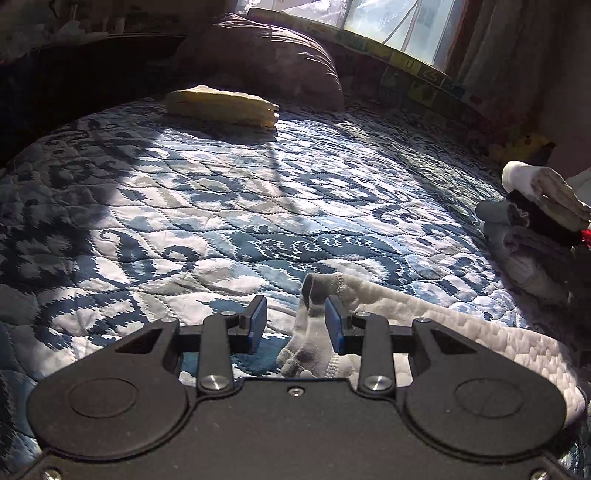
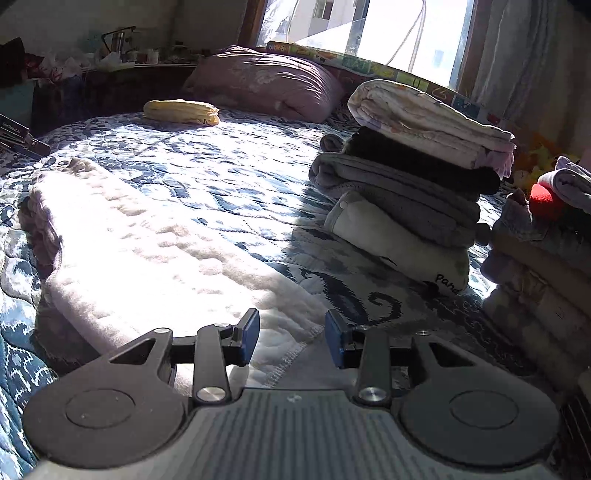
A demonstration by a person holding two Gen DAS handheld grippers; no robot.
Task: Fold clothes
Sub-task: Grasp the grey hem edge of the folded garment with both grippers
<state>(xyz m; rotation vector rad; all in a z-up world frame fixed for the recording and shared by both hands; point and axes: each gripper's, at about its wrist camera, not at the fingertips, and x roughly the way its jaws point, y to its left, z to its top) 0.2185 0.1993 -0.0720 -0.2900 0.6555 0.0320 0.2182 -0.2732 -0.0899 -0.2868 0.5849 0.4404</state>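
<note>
A long white textured garment [image 2: 155, 236] lies flat across the blue patterned quilt [image 2: 229, 162], folded into a narrow strip. My right gripper [image 2: 291, 338] is open, its blue pads over the garment's stitched near end. In the left wrist view the same garment [image 1: 461, 325] runs off to the right, and its grey-edged end [image 1: 314, 325] bunches between the blue pads of my left gripper [image 1: 295, 321], which is open. Nothing is clamped in either gripper.
A stack of folded clothes [image 2: 413, 177] stands right of the garment, with a second pile [image 2: 543, 258] at the far right. A folded yellow cloth [image 1: 221, 105] and a mauve pillow [image 1: 266, 55] lie at the bed's far end, under the window [image 2: 369, 26].
</note>
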